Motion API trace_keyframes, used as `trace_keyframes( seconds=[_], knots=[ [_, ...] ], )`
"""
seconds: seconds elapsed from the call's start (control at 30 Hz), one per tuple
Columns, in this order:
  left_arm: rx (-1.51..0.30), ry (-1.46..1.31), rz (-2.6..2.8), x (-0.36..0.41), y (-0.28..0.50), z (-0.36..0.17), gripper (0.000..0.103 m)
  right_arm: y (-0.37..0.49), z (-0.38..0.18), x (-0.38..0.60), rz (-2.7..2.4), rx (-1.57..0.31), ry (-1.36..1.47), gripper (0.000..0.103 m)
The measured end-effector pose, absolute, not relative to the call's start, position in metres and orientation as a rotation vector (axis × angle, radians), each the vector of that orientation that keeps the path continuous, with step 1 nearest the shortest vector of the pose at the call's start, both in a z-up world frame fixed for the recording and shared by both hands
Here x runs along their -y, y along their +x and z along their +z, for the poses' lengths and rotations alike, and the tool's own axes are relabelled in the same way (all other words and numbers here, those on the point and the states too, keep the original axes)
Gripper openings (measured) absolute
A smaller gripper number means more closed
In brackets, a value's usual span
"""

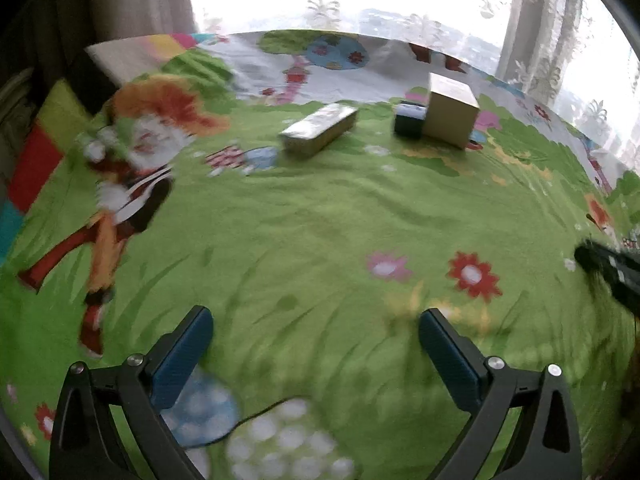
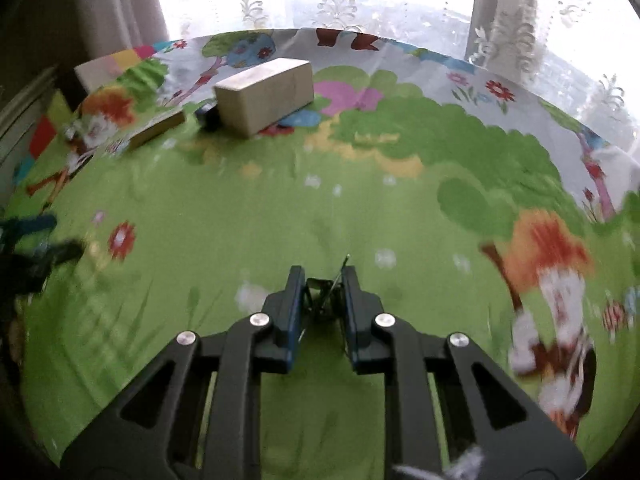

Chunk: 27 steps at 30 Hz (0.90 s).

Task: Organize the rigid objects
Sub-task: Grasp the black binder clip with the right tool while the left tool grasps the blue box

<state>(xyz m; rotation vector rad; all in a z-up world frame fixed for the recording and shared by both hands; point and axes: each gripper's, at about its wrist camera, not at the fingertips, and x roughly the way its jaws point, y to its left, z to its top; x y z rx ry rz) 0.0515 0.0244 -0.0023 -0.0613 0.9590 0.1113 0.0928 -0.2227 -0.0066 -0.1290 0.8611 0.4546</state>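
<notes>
Here the right claw (image 2: 320,280) is clamped on a small dark clip (image 2: 323,294) above the bed (image 2: 280,208); the left claw (image 1: 316,330) stands apart, empty. Near the far edge lie a silver box (image 1: 318,130), a dark box (image 1: 409,120) and a beige box (image 1: 452,110).

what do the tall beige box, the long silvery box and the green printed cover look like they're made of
Tall beige box: probably matte cardboard, given flat dull faces and crisp edges.
Long silvery box: glossy, perhaps foil-faced card or tin; its top catches window light, but blur leaves this open.
Green printed cover: woven fabric, likely a bedsheet, with soft creases and no shine.
</notes>
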Motion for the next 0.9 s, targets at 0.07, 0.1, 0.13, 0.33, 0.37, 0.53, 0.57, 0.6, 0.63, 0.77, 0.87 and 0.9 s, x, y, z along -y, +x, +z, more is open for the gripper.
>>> trace_keyframes(
  seconds=[0.07, 0.1, 0.13, 0.33, 0.37, 0.53, 0.57, 0.6, 0.63, 0.77, 0.87, 0.9],
  knots=[
    [-0.972, -0.032, 0.070, -0.010, 0.074, -0.002, 0.103, 0.083, -0.004, 0.224, 0.447, -0.858, -0.140, 0.023],
    [-0.982, -0.021, 0.049, -0.002, 0.091, -0.002, 0.103, 0.080, -0.001, 0.222, 0.437, -0.854, -0.166, 0.023],
    [-0.987, -0.012, 0.034, 0.004, 0.105, -0.002, 0.103, 0.080, 0.000, 0.219, 0.433, -0.852, -0.175, 0.023],
    [-0.968, 0.027, -0.014, 0.025, 0.216, -0.004, 0.103, 0.078, 0.000, 0.223, 0.438, -0.857, -0.150, 0.024],
    [-0.968, 0.026, -0.014, 0.025, 0.228, -0.004, 0.103, 0.080, -0.001, 0.223, 0.439, -0.859, -0.145, 0.024],
    [-0.947, 0.039, -0.053, 0.024, 0.255, -0.002, 0.084, 0.083, -0.005, 0.213, 0.431, -0.864, -0.137, 0.023],
    [-0.928, 0.052, -0.075, 0.026, 0.247, 0.001, 0.051, 0.085, -0.005, 0.214, 0.432, -0.868, -0.125, 0.023],
    [-0.915, 0.076, -0.100, 0.031, 0.233, 0.004, 0.029, 0.086, -0.005, 0.216, 0.437, -0.870, -0.112, 0.023],
    [-0.917, 0.091, -0.115, 0.034, 0.217, 0.005, 0.029, 0.087, -0.005, 0.218, 0.441, -0.873, -0.099, 0.023],
    [-0.894, 0.106, -0.180, 0.035, 0.132, 0.005, 0.028, 0.092, -0.005, 0.218, 0.439, -0.875, -0.095, 0.023],
    [-0.898, 0.079, -0.209, 0.030, 0.067, 0.008, 0.029, 0.091, -0.005, 0.216, 0.434, -0.873, -0.108, 0.023],
    [-0.891, 0.078, -0.208, 0.028, 0.050, 0.008, 0.029, 0.090, -0.005, 0.216, 0.435, -0.873, -0.107, 0.023]
  ],
)
